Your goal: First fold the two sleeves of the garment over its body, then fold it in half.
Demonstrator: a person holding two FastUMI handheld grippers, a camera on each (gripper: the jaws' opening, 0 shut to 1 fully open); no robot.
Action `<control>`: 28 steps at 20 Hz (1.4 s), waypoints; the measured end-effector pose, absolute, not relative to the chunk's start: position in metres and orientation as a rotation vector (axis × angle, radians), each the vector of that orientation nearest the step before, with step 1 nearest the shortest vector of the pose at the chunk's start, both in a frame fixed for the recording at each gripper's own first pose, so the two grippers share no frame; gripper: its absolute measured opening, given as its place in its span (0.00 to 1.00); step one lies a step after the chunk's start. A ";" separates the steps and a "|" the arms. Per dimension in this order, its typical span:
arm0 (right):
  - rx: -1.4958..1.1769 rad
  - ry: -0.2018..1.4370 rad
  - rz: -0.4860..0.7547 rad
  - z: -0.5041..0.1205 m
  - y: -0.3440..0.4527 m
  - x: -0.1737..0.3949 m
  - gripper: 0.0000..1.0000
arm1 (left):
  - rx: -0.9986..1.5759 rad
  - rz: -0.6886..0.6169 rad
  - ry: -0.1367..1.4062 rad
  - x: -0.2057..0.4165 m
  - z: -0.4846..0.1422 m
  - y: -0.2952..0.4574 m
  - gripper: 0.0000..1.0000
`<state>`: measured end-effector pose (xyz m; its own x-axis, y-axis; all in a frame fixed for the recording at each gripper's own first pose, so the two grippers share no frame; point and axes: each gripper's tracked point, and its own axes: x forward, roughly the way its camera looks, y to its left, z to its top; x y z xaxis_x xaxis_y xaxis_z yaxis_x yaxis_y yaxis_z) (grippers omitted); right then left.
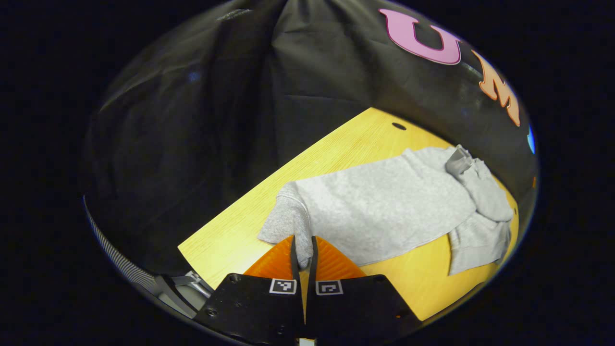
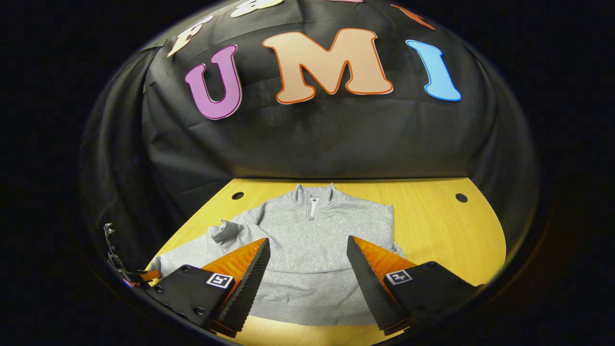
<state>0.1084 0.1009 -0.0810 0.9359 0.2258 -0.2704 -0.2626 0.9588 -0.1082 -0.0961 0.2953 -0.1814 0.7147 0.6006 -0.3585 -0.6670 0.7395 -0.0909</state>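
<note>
Right, your left hand-held gripper is pinched shut on the sweatshirt sleeve cuff, w/ the grey fabric between both fingers. Your right hand-held gripper hangs wide open above the body. The sweatshirt lies flat on the yellow counter, collar at the far side by the black cloth wall.

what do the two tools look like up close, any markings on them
Each tool, the left tool and the right tool, has two wedge-shaped fingers with ribbed faces set on black blocky carriers. Every carrier carries a small square black-and-white marker near its finger's base, and screw heads show on the carriers.
</note>
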 end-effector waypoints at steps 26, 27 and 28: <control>-0.108 0.341 0.117 -0.110 -0.050 0.086 0.96 | 0.016 -0.136 -0.005 0.154 0.037 -0.114 0.00; -0.102 0.351 0.115 -0.114 -0.051 0.085 0.96 | 0.014 -0.157 -0.003 0.164 0.035 -0.127 0.00; -0.095 0.361 0.117 -0.119 -0.053 0.084 0.96 | 0.014 -0.177 0.004 0.172 0.030 -0.139 0.00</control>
<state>0.0837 -0.0530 -0.1187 0.9287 0.0972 -0.3577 -0.1312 0.9887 -0.0719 0.1722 -0.1390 0.0298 0.9844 -0.1760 -0.0049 0.1760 0.9843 0.0136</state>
